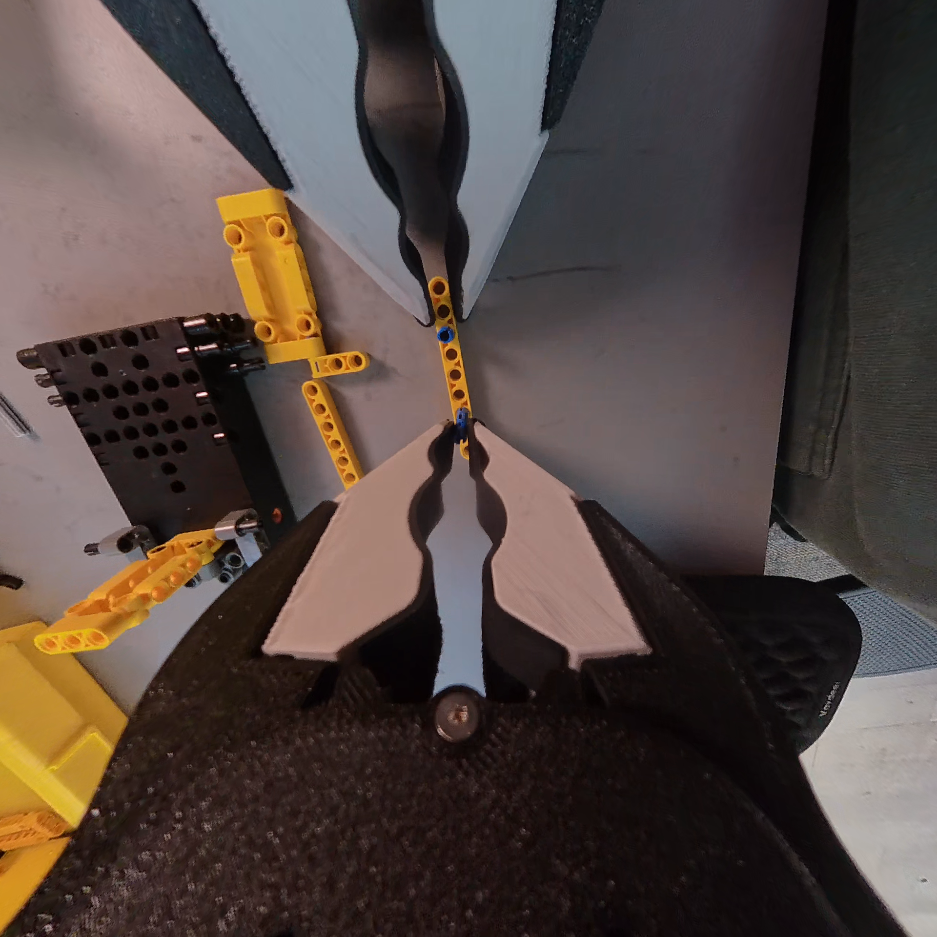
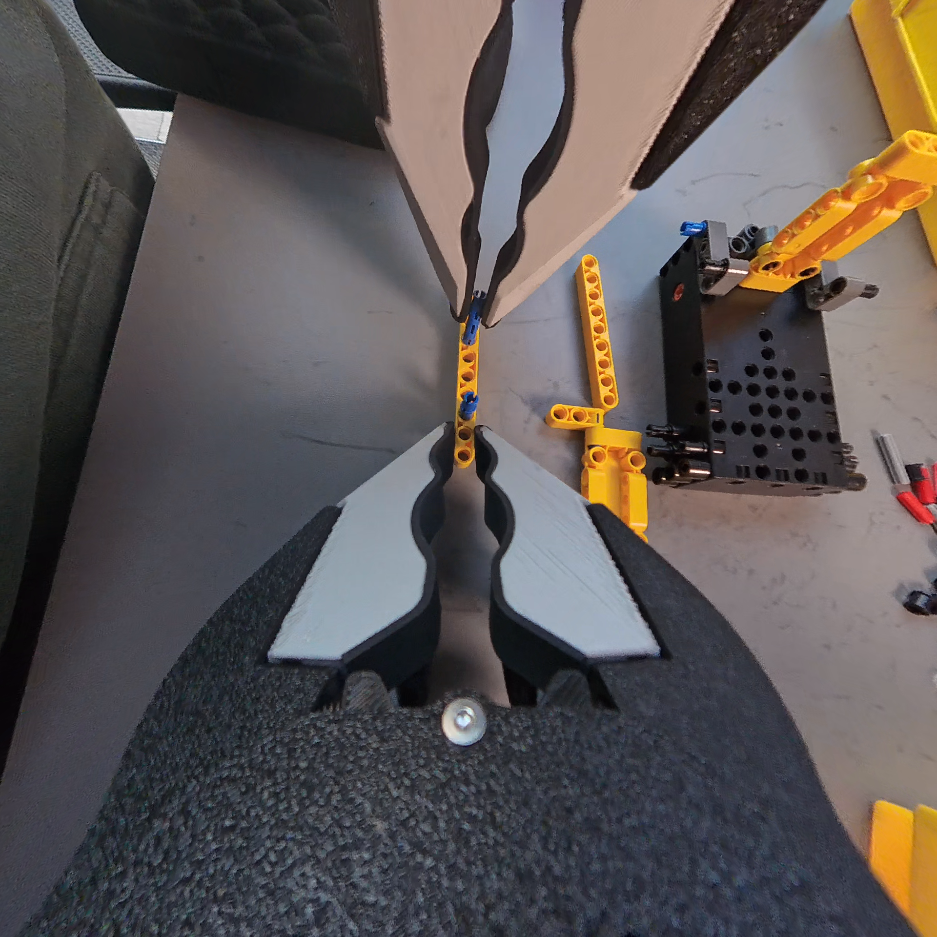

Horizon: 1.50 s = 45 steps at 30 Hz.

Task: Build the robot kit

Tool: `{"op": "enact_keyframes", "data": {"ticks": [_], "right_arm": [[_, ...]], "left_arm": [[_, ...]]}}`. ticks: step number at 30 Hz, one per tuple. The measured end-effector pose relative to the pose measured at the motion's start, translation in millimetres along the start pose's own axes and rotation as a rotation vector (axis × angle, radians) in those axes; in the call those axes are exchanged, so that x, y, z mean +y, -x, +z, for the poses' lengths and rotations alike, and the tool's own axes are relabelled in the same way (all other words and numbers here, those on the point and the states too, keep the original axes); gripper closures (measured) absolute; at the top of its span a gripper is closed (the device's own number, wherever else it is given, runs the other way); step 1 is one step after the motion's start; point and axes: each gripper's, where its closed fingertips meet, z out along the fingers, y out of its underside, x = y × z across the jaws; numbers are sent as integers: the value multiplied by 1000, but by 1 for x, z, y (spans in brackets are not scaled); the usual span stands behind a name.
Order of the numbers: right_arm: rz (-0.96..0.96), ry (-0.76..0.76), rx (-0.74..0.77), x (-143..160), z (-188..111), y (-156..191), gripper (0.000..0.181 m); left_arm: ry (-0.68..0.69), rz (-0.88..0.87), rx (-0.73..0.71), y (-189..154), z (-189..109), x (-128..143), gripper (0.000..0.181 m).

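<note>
Your left claw is clamped on the near end of a thin yellow beam, pinching it at a blue pin set in that end. Your right claw grips the opposite end of the same beam, its fingers closed on the bare yellow holes. The beam hangs between the two claws above the grey table, clear of its surface. It carries two blue pins: the one in your left claw's grip and a second one close to your right claw.

On the table, counted from the right wrist view: one loose long yellow beam, one short yellow beam touching its end, and one chunky yellow block touching both. Just right of these lies one black perforated panel with black pins along its edge. A yellow-orange arm assembly is joined to its far end through grey connectors, where one more blue pin sticks out. Yellow trays sit at the far right. Red and black loose pieces lie by the right edge.

A dark seat cushion in the left wrist view bears small white lettering.
</note>
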Motion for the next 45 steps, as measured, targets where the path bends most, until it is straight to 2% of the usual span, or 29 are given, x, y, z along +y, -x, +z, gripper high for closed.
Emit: {"op": "enact_keyframes", "data": {"ticks": [1,7,16,29,45], "right_arm": [[9,-2,5,0,0,0,174],[-22,-28,18,1,-2,3,174],[-60,-37,42,1,-2,2,174],[-323,-86,144,0,-4,2,174],[-312,-83,139,0,-3,2,174]], "left_arm": [[18,2,-4,0,0,-1,177],[86,-14,-14,1,0,-1,177],[118,-13,-38,2,0,0,177],[109,-74,-20,5,1,-5,177],[88,-55,18,1,1,-3,178]]}}
